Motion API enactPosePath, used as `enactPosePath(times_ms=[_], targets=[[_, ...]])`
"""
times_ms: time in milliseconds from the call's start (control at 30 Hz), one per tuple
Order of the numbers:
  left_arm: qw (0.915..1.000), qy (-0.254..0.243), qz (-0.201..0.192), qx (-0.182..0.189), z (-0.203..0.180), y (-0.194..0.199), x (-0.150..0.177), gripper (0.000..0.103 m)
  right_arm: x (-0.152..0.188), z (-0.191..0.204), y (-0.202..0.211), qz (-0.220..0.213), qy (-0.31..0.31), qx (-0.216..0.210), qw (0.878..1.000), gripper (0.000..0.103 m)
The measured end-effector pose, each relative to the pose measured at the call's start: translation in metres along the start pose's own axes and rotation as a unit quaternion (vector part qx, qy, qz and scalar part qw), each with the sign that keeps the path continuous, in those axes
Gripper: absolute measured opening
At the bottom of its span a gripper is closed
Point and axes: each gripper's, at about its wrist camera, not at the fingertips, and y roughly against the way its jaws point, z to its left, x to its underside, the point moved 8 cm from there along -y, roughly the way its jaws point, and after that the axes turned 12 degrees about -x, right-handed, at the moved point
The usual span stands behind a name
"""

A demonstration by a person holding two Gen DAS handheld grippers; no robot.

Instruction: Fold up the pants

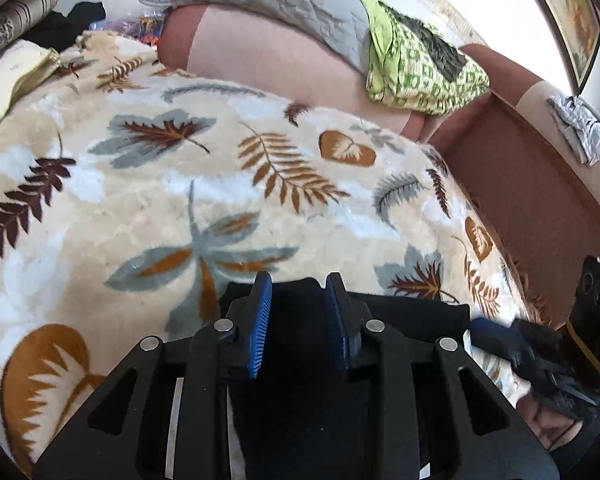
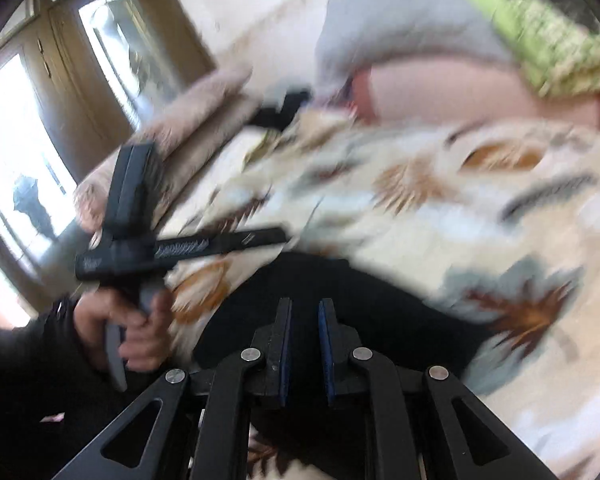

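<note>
Our left gripper (image 1: 299, 300) sits at the bottom centre of its view with its blue pads (image 1: 260, 328) spread apart and nothing between them; the black pants (image 1: 400, 316) lie directly beneath and around the fingers, low in the frame. Our right gripper (image 2: 305, 320) is likewise parted, with a narrower gap and no cloth caught in it, hovering over the same dark fabric (image 2: 340, 292) at the lower middle of its blurred view. At the left of that view, our left hand (image 2: 128, 328) grips the handle of its tool.

Beyond the pants, the leaf-patterned blanket (image 1: 180, 200) fills the middle of both views, with a pink sofa back (image 1: 260, 52) and a green cloth (image 1: 416, 64) toward the top.

We judge that we are between grasps: the pants look bunched into a compact dark bundle, but how many folds are made we cannot tell. Next, each gripper should drop onto an edge of the fabric and close on it before lifting, keeping the layers aligned.
</note>
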Motion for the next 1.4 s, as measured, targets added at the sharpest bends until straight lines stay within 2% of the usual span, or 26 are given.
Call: enactPosePath(times_ms=[67,100,133,200,233,300,400,467,533,567,600,633,700,733,800,900,1000,1033,1067,1100,1133,1167,1267,1333,1400], targets=[[0.999,-0.015,0.034,-0.025,-0.002,-0.021,0.012,0.028,0.005,-0.022,-0.002,0.009,-0.013,0.059,0.998,0.012],[0.9978,-0.026,0.042,-0.045,-0.002,-0.031,0.017,0.029,0.012,-0.038,-0.009,0.029,-0.029,0.085,0.996,0.012],[0.9969,-0.036,0.034,-0.061,-0.004,-0.036,0.017,0.029,0.027,-0.06,-0.024,0.072,-0.056,0.114,0.989,0.012],[0.9952,-0.05,0.026,-0.08,-0.006,-0.037,0.016,0.029,0.028,-0.068,-0.03,0.056,-0.048,0.12,0.99,0.012],[0.9954,-0.048,0.024,-0.08,-0.005,-0.038,0.017,0.029,0.027,-0.068,-0.032,0.062,-0.042,0.128,0.989,0.012],[0.9969,-0.034,0.025,-0.067,-0.002,-0.036,0.016,0.029,0.027,-0.066,-0.032,0.059,-0.033,0.135,0.989,0.012],[0.9986,-0.009,0.025,-0.045,0.002,-0.031,0.015,0.029,0.023,-0.064,-0.026,0.041,-0.049,0.121,0.991,0.012],[0.9991,0.012,0.017,-0.038,0.005,-0.02,0.013,0.029,0.015,-0.056,-0.007,0.015,-0.055,0.113,0.992,0.013],[0.9988,0.005,-0.013,-0.047,0.002,-0.003,0.011,0.029,0.003,-0.047,0.004,-0.023,-0.037,0.103,0.994,0.014],[0.9986,-0.007,-0.034,-0.039,-0.004,0.007,0.01,0.029,0.003,-0.042,0.009,-0.028,-0.028,0.104,0.994,0.018],[0.9987,-0.016,-0.04,-0.028,-0.011,0.012,0.012,0.029,0.006,-0.044,0.009,-0.017,-0.026,0.114,0.993,0.021],[0.9986,-0.027,-0.042,-0.017,-0.018,0.015,0.015,0.029,0.016,-0.052,0.001,0.013,-0.036,0.13,0.991,0.023],[0.9975,-0.065,-0.015,-0.026,-0.031,0.001,0.028,0.032,0.035,-0.069,-0.016,0.056,-0.071,0.132,0.987,0.023],[0.9961,-0.078,0.01,-0.038,-0.033,-0.012,0.035,0.035,0.034,-0.07,-0.014,0.041,-0.071,0.127,0.989,0.025],[0.9953,-0.086,0.003,-0.045,-0.035,-0.017,0.035,0.038,0.032,-0.07,-0.015,0.046,-0.078,0.124,0.988,0.025],[0.9979,-0.06,0.004,-0.026,-0.031,-0.01,0.031,0.04,0.031,-0.07,-0.012,0.041,-0.085,0.122,0.988,0.025],[0.9994,-0.008,-0.033,-0.011,-0.013,0.016,0.016,0.042,0.018,-0.066,0.009,-0.002,-0.088,0.115,0.989,0.025],[0.9988,0.014,-0.045,-0.013,-0.003,0.025,0.012,0.048,0.013,-0.063,0.023,-0.03,-0.093,0.107,0.989,0.027],[0.9974,0.046,-0.054,-0.013,0.01,0.032,0.009,0.069,0.013,-0.064,0.032,-0.045,-0.101,0.1,0.989,0.034],[0.9955,0.077,-0.054,-0.011,0.022,0.036,0.009,0.082,0.014,-0.065,0.042,-0.063,-0.118,0.087,0.987,0.04],[0.9935,0.103,-0.048,-0.003,0.03,0.035,0.01,0.083,0.017,-0.067,0.048,-0.073,-0.138,0.074,0.985,0.05],[0.9912,0.129,-0.025,0.015,0.037,0.03,0.017,0.083,0.02,-0.069,0.051,-0.08,-0.16,0.06,0.982,0.053],[0.9839,0.169,0.04,0.043,0.042,0.013,0.035,0.083,0.035,-0.073,0.047,-0.068,-0.221,0.005,0.973,0.053],[0.9815,0.175,0.067,0.037,0.042,0.004,0.043,0.083,0.046,-0.072,0.035,-0.043,-0.25,-0.028,0.967,0.053],[0.981,0.17,0.086,0.039,0.037,-0.001,0.05,0.083,0.058,-0.075,0.024,-0.012,-0.266,-0.024,0.964,0.053]])
